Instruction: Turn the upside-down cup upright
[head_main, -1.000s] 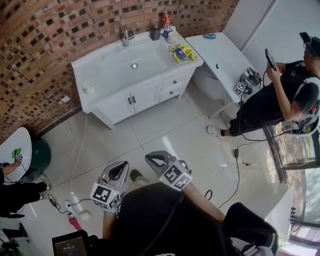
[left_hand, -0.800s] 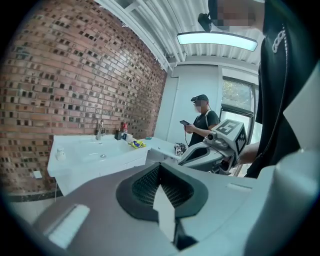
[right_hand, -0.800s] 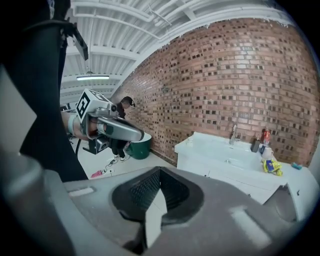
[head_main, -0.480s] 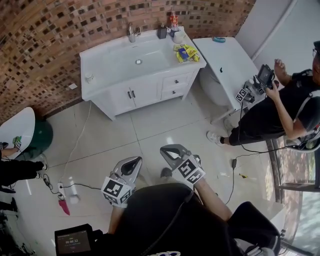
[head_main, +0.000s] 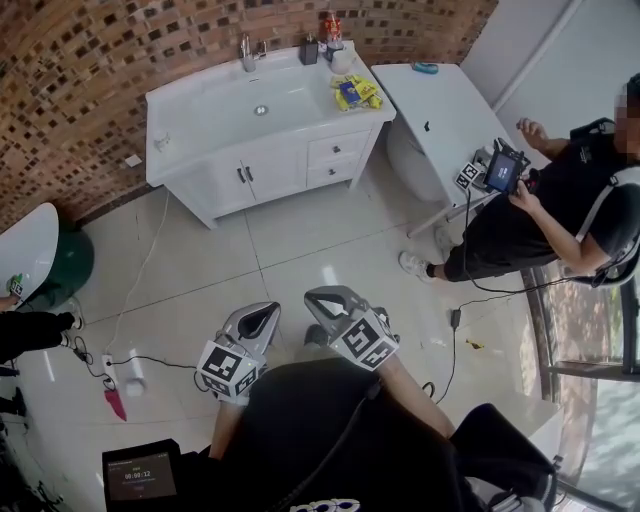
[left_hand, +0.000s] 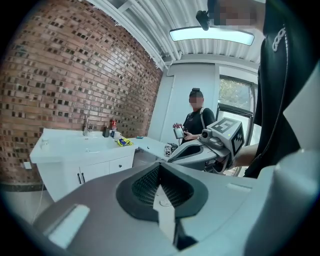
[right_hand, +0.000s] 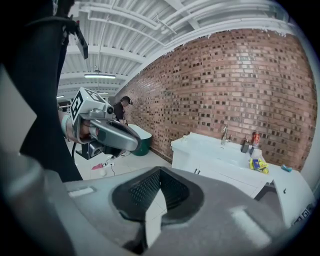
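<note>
Across the tiled floor, against the brick wall, stands a white vanity (head_main: 215, 135) with a sink. A small white cup-like thing (head_main: 160, 143) sits on its left edge. Another white vessel (head_main: 343, 60) stands beside the bottles at the back right. From this far I cannot tell which of them is upside down. My left gripper (head_main: 262, 318) and right gripper (head_main: 322, 300) are held side by side over the floor, well short of the vanity, both shut and empty. The left gripper (left_hand: 160, 172) points past the right gripper (left_hand: 200, 150); the right gripper (right_hand: 159, 175) points toward the vanity (right_hand: 215, 155).
A yellow packet (head_main: 350, 92), a dark bottle (head_main: 310, 50) and a faucet (head_main: 246, 50) are on the vanity. A white table (head_main: 440, 110) stands to its right, with a seated person (head_main: 540, 210) holding a device. Cables and a power strip (head_main: 110, 370) lie on the floor at left, near a green barrel (head_main: 75, 280).
Both grippers have travelled over the floor with me, still shut and side by side. The person at right has brought the device down from head height to lap height.
</note>
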